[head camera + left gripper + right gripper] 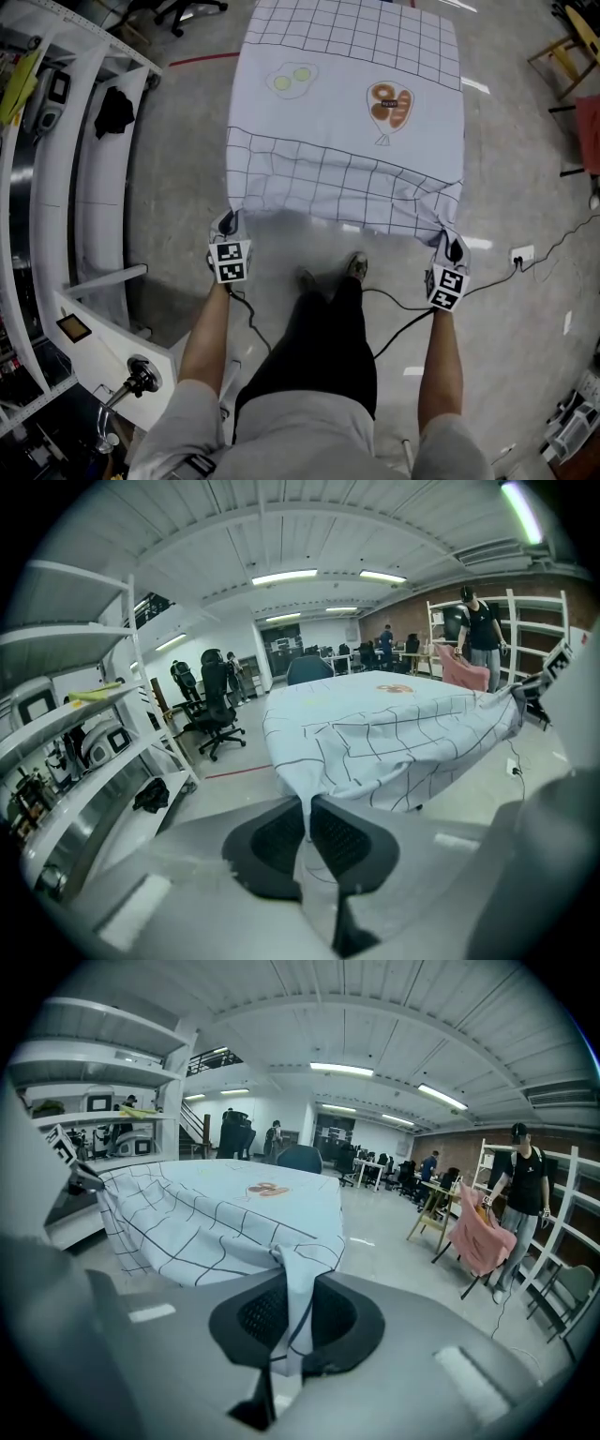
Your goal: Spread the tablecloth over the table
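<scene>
Head view: soft, light, limp tablecloth [347, 112] draped over the surface ahead of both jaws, near hem sagging between left gripper [228, 225] and right gripper [452, 248]; probably prone to sliding, best held at the 2 near corners. Left gripper view: jaws pressed together on 1 corner, white shelves [84, 761] close on their left. Right gripper view: jaws pinching the other corner; person with pink cloth [483, 1237] well off right.
</scene>
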### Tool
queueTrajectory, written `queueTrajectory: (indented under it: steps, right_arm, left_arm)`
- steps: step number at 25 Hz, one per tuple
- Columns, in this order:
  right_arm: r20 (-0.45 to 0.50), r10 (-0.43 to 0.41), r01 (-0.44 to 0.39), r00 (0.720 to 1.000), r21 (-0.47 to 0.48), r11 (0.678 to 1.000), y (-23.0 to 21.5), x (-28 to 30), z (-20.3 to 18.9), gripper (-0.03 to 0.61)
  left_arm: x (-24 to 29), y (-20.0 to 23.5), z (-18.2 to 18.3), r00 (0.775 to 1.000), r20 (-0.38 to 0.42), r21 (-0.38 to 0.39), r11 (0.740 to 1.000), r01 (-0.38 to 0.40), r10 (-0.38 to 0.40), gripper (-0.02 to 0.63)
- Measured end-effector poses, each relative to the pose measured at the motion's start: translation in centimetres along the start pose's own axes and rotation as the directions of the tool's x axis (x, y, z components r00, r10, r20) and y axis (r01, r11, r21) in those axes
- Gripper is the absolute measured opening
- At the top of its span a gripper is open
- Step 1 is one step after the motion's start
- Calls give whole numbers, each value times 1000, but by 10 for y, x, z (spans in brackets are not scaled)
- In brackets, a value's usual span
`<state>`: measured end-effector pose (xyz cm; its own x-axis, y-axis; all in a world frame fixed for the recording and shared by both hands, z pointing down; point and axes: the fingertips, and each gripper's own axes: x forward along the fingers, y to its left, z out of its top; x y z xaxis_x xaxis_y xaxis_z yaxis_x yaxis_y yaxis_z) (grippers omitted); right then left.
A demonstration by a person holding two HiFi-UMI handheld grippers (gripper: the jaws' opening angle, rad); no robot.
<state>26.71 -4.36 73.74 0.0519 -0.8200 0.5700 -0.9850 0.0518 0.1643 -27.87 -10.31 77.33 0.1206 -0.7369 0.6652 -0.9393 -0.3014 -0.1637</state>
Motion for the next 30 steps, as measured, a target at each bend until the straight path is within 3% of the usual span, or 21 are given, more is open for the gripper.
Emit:
queueTrajectory:
  steps: [7, 13, 21, 27, 30]
  right_arm:
    - [-18, 10, -9, 1000, 33, 999, 4, 1, 0, 74]
    - [-33, 23, -22, 999, 51, 998, 11, -2, 0, 112]
    - [-50, 37, -33, 998, 73, 997, 14, -4, 1, 166]
    - [-134, 62, -53, 989, 67, 996, 11, -9, -16, 286]
    - [-130, 53, -43, 990, 79, 996, 7, -15, -15, 291]
  left_arm:
    - [-15, -12, 15, 999, 25, -94, 995, -37, 40, 78]
    - [-29, -28, 8, 999, 22, -103, 994, -45, 48, 87]
    - [-28, -70, 36, 997, 75, -79, 996, 35, -29, 87]
    - [-32, -115, 67, 985, 116, -40, 991, 130, -125, 87]
    - [-35, -137, 82, 977, 130, -19, 984, 175, -171, 87]
